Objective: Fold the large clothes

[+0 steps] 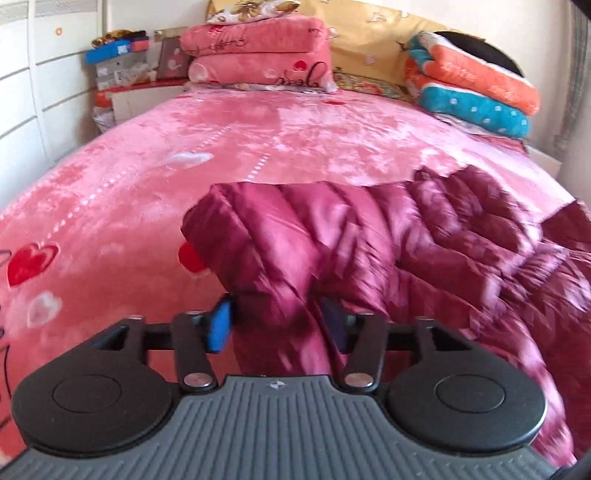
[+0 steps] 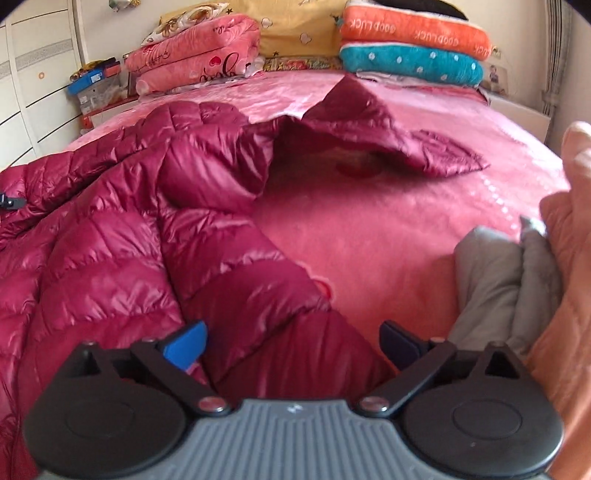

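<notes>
Lying crumpled on the plush pink bedspread (image 2: 369, 229), the glossy quilted jacket (image 2: 110, 240) has no clear axis; left gripper (image 1: 275, 325) and right gripper (image 2: 291, 343), both spread, straddle folds at 6 o'clock.

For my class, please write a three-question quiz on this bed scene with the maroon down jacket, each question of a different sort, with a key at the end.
1. True or false: the maroon down jacket lies flat and neatly folded on the pink bedspread.
2. Multiple choice: which folded blanket lies on top in the stack at the far right of the bed's head? A. orange blanket B. teal blanket C. pink blanket
3. Short answer: what lies between the fingers of the left gripper?

Key:
1. False; it is crumpled and spread out.
2. A
3. A fold of the jacket; the blur hides whether the pads press on it. The right gripper stands wide open over a jacket edge.
</notes>
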`<state>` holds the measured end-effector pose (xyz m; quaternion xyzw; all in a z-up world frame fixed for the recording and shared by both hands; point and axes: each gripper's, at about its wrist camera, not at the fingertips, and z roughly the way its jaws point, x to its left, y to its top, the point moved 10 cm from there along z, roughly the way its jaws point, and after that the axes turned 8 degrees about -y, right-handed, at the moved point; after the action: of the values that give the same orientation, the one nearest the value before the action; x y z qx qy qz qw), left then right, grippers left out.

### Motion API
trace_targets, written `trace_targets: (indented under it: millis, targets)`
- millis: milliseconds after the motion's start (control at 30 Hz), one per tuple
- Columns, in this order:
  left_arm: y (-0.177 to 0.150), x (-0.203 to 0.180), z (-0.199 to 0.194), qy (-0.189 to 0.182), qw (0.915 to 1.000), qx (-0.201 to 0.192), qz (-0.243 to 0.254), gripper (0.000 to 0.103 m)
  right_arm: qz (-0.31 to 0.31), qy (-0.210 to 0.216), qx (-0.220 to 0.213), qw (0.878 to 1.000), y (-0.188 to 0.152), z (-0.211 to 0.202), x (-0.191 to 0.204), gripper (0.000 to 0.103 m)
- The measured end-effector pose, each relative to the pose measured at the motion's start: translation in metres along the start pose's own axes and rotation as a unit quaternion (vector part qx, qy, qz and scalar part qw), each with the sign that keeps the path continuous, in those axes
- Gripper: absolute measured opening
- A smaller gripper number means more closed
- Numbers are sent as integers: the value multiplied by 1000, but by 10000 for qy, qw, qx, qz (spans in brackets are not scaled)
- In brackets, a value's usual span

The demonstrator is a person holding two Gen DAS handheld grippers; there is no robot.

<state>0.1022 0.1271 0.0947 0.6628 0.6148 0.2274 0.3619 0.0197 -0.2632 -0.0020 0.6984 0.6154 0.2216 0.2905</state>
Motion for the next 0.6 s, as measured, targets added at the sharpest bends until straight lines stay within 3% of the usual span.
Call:
trace_targets:
  millis: [133, 233, 400, 500, 600]
  targets:
    - [-27, -18, -45, -234, 9994, 2, 264, 86, 184, 148, 230, 9995, -14, -2, 4, 100]
    - [-53, -32, -85, -313, 9990, 1, 323, 91, 224, 175, 299, 9991, -23, -14, 7, 84]
    - [-110, -39, -147, -539, 9984, 158, -118, 95, 573, 189, 388, 9974, -45, -41, 13, 39]
    - [-145, -38, -176, -607, 9964, 271, -523, 96, 924, 147, 328, 9951, -63, -61, 15, 24]
    - [-175, -39, -197, -730, 9929, 404, -854, 97, 1244, 128, 254, 9918, -79, -82, 17, 18]
